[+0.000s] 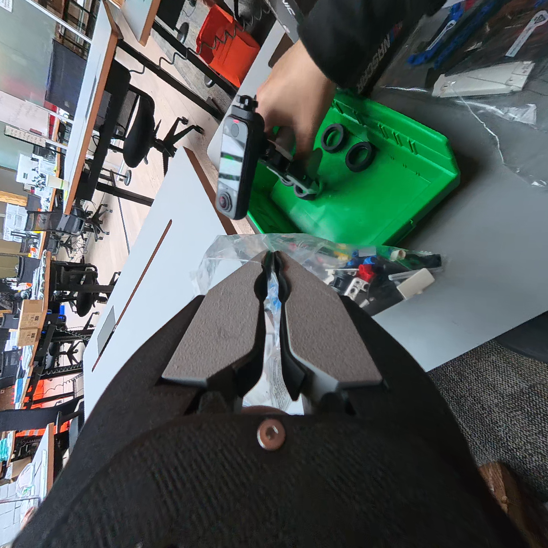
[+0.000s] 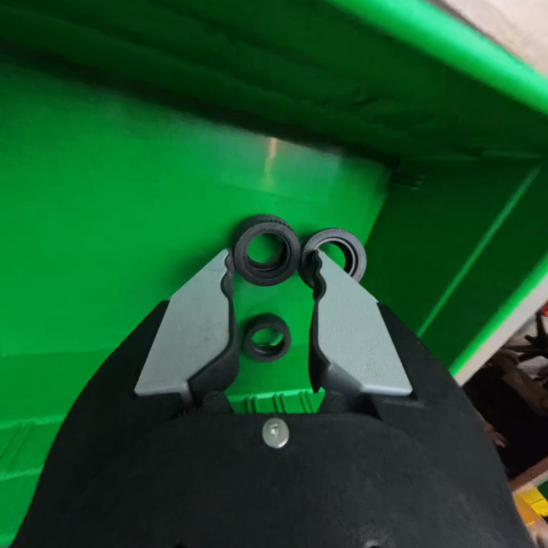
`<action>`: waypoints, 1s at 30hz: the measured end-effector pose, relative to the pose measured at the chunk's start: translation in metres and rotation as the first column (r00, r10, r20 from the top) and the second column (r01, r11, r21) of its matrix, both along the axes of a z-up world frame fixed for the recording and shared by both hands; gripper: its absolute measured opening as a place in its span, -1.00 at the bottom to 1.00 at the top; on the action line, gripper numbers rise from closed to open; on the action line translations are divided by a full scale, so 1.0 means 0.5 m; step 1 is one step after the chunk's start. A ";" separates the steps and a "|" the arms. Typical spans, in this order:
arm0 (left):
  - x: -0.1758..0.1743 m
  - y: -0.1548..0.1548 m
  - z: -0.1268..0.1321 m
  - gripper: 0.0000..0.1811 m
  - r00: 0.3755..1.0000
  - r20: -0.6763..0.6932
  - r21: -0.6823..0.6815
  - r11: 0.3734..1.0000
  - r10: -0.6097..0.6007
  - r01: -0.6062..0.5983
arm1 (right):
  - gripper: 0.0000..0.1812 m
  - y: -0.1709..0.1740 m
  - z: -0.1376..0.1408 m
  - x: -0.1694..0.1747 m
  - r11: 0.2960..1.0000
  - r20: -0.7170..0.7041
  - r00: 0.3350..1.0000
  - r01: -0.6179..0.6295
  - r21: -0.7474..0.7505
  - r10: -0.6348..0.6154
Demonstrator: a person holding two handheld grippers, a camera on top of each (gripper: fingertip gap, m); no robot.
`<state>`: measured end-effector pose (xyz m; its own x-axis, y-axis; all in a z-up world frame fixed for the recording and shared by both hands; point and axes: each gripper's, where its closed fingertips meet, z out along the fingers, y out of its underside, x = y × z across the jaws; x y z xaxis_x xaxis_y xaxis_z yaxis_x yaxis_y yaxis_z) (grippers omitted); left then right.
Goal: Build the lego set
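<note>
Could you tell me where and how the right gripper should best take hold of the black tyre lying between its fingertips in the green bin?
Grip the tyre across its outer tread, one finger on each side, coming straight down from above. It appears to lie flat on the green bin floor with its hole up, and the open right gripper already roughly straddles it. Mind the neighbouring tyre, which seems to touch the right finger.

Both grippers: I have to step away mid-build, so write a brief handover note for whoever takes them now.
Left gripper: shut on the clear bag of lego parts, which lies on the grey table.
Right gripper: open, inside the green bin, holding nothing.
Three black tyres lie loose on the bin floor; one sits between the fingertips.
Done: no assembled pieces visible.
Left: grab the tyres, empty the bag, build.
</note>
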<state>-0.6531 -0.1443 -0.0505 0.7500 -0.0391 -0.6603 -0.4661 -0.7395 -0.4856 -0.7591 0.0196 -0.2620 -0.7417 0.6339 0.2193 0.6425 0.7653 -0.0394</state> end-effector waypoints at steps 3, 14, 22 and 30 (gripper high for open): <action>-0.001 0.000 -0.001 -1.00 1.000 0.005 0.002 1.000 0.003 -0.003 | -0.30 0.027 0.021 -0.079 0.998 -0.125 0.991 0.051 0.040 -0.045; 0.002 -0.004 -0.006 -1.00 1.000 0.011 0.020 1.000 -0.008 0.008 | -0.51 0.026 0.052 -0.012 0.962 0.039 0.980 0.200 -0.187 -0.197; 0.008 -0.006 -0.010 -1.00 1.000 0.020 0.030 1.000 -0.010 0.009 | -0.56 0.097 0.002 0.119 0.963 0.286 0.920 0.253 0.088 -0.268; 0.013 -0.018 -0.007 -1.00 1.000 0.010 0.018 1.000 -0.015 0.015 | -0.95 0.073 0.016 0.057 0.976 0.203 0.955 0.216 0.022 -0.216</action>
<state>-0.6467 -0.1533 -0.0540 0.7559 -0.0388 -0.6536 -0.4721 -0.7239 -0.5031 -0.7307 0.0562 -0.2540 -0.6160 0.7839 0.0777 0.7869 0.6075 0.1084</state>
